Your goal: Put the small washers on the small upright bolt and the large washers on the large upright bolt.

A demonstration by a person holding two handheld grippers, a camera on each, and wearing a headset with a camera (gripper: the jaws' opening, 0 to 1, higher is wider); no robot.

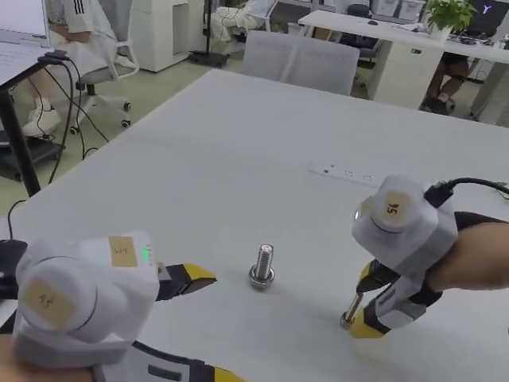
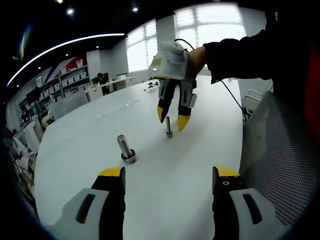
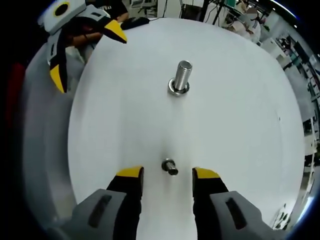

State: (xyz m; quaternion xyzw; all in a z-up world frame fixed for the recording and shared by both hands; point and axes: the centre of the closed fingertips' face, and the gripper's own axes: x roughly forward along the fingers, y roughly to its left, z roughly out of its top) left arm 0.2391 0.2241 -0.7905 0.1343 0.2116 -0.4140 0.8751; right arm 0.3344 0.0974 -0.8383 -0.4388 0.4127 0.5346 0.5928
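The large upright bolt [image 1: 263,265] stands mid-table with washers stacked round its base; I also see the large bolt [image 2: 125,148] [image 3: 180,77] in both gripper views. The small upright bolt [image 1: 350,309] [image 2: 169,127] [image 3: 170,166] stands to its right with a ring at its foot. My right gripper [image 1: 363,302] [image 2: 171,120] [image 3: 168,173] is open and points down, one yellow tip on either side of the small bolt without touching it. My left gripper [image 1: 213,326] [image 2: 170,172] [image 3: 86,55] is open and holds nothing, near the table's front edge, left of the large bolt.
A white power strip [image 1: 342,173] lies on the white table [image 1: 199,159] beyond the bolts. A grey chair [image 1: 298,60] stands at the far edge, a mesh chair [image 2: 280,160] at the near side. Desks and seated people are farther back.
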